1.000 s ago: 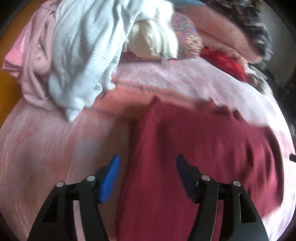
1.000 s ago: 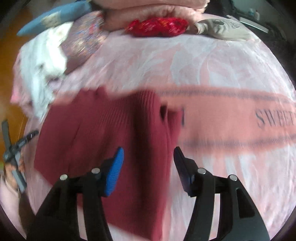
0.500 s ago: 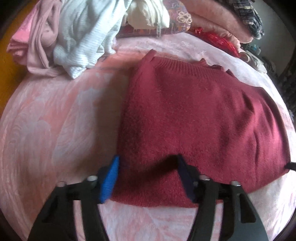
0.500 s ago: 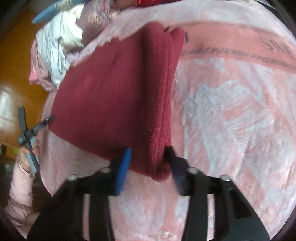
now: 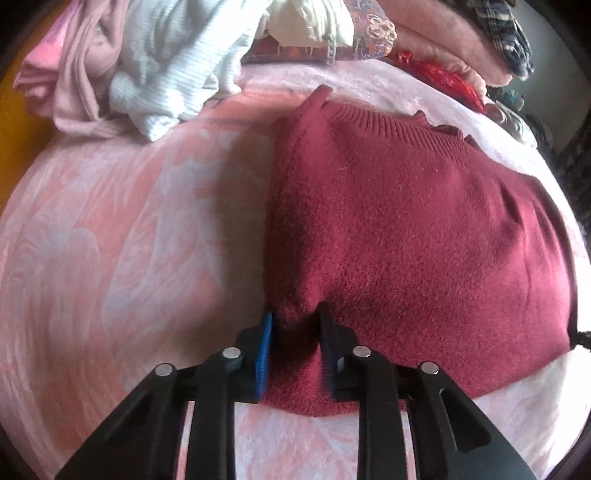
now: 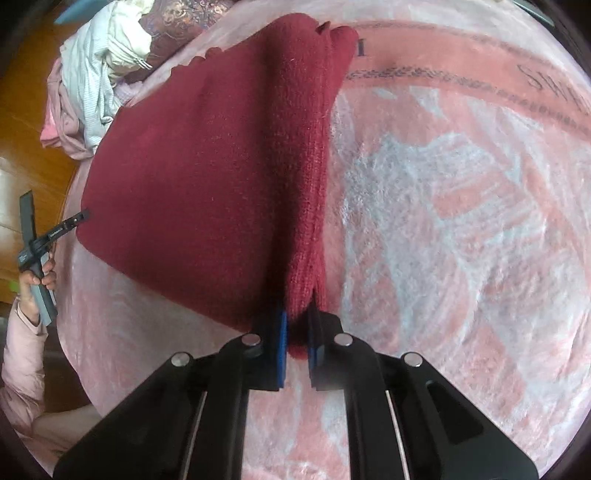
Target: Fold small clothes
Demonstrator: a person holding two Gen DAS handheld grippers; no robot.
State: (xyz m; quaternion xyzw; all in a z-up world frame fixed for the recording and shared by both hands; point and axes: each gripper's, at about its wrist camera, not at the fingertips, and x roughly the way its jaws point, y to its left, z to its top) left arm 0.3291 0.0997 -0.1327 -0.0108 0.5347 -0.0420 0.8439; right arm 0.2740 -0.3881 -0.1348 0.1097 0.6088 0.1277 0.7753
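You worked over a bed covered by a pink patterned blanket (image 6: 461, 221) with a darker band and lettering across it. Orange-brown wooden floor (image 6: 26, 110) lay beside it. Folded pink bedding (image 5: 443, 40) was stacked at the far edge, in soft daylight.

A pink patterned blanket (image 5: 110, 258) covers the bed, with a darker band bearing lettering (image 6: 546, 85) near its far edge. Beyond that far edge sit a patterned cushion (image 5: 369, 29), folded pink bedding (image 5: 443, 40), something shiny red (image 5: 447, 77) and a dark plaid fabric (image 5: 506, 33). Orange wooden floor (image 6: 26, 122) shows past the blanket's left edge.
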